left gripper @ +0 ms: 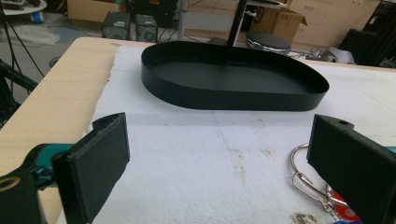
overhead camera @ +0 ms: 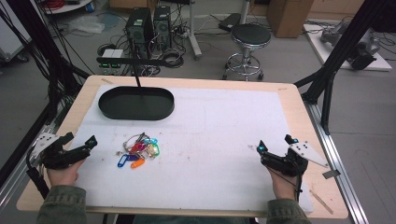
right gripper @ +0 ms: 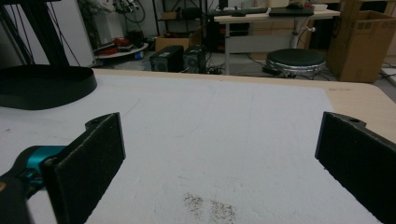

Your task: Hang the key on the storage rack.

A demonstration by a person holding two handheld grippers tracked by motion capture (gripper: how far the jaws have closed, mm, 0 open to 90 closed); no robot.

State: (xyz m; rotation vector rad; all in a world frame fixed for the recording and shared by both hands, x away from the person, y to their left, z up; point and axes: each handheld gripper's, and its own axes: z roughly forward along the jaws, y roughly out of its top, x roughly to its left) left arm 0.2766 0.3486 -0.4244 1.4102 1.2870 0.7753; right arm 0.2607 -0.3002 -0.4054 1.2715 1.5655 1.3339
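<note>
A bunch of colourful key tags on metal rings [overhead camera: 139, 150] lies on the white mat, left of centre. Behind it stands a black oval tray [overhead camera: 135, 103], empty. My left gripper [overhead camera: 80, 143] rests at the table's left edge, open, jaws wide with nothing between them. In the left gripper view the tray [left gripper: 233, 79] is ahead and the key rings [left gripper: 303, 175] peek out beside the right jaw. My right gripper [overhead camera: 276, 143] rests near the right front, open, over bare mat. The right gripper view has the tray [right gripper: 44, 86] at far left.
White foam mat [overhead camera: 210, 140] covers the wooden table [overhead camera: 299, 98]. A thin black post [overhead camera: 137, 77] rises behind the tray. Beyond the table stand a stool [overhead camera: 250, 39], computer towers [overhead camera: 140, 25] and cables on the floor.
</note>
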